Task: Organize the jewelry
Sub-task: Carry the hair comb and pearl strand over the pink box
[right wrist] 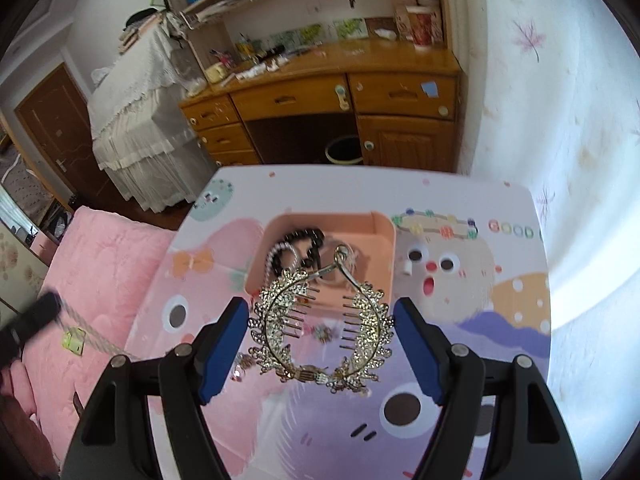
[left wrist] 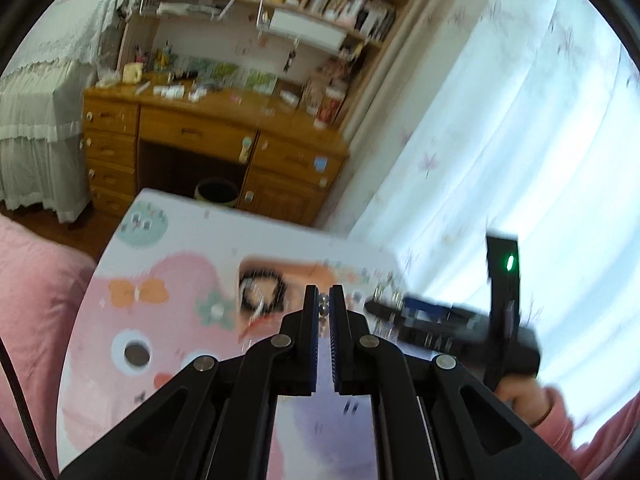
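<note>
Two grippers logged, both above the cartoon-print table (right wrist: 500, 320).

Left gripper (left wrist: 323, 292): fingers pressed together, pinching a few small silver beads (left wrist: 323, 309) right at the tips. What the beads belonged to could not be made out; the view was blurred. Beyond the tips, slightly left, sat the peach tray (left wrist: 280, 270) with a dark ring inside it.

Right gripper (right wrist: 321, 304): fingers spread wide, blue pads facing inward. Rhinestone hair comb (right wrist: 276, 312) sat between them, its left edge against the left pad and its right edge against the right pad, held across its width and clear of the tabletop. Comb teeth pointed inward; the two arms met at a hook just past the fingertips.

Past the tips, the same tray, with a black beaded loop (right wrist: 308, 240) and a pale beaded strand (right wrist: 276, 252) in its left half. Below the comb, between the fingers, a small jewelled piece (right wrist: 320, 334) lay on the table; another (right wrist: 240, 368) lay by the left finger.
</note>
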A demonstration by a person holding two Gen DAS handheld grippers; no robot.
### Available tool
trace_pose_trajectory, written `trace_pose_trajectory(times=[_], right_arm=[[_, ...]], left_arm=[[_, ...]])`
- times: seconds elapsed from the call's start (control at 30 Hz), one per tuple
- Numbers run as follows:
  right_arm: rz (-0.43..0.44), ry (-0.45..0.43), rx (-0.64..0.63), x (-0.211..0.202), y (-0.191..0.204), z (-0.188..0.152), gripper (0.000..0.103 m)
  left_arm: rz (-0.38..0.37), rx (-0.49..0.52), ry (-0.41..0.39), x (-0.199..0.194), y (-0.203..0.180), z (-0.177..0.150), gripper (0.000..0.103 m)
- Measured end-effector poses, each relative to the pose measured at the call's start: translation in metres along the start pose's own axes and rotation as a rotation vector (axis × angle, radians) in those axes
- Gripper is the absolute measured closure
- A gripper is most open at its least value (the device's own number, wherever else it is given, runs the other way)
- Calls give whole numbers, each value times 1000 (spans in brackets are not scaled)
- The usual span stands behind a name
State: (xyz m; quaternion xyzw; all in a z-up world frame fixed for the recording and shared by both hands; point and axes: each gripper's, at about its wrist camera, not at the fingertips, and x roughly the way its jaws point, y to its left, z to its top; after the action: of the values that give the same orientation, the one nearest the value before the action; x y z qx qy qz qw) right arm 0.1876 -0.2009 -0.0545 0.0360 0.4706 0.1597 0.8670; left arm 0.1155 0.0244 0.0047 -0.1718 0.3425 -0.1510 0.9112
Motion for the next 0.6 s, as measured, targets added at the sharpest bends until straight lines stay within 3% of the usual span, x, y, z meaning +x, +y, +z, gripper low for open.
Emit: trace_pose_trajectory(times=[0.1,0.2,0.6], right_arm=[[6,-31,-9,-4,0,7,28],[31,-74,-32,-6,0,15,28],[56,-140,-77,35,-10,20,28]], left_arm=[[-3,44,-79,-2,-1,14,100],[1,49,-103,6,2,23,100],[-35,32,-93,74,11,45,100]])
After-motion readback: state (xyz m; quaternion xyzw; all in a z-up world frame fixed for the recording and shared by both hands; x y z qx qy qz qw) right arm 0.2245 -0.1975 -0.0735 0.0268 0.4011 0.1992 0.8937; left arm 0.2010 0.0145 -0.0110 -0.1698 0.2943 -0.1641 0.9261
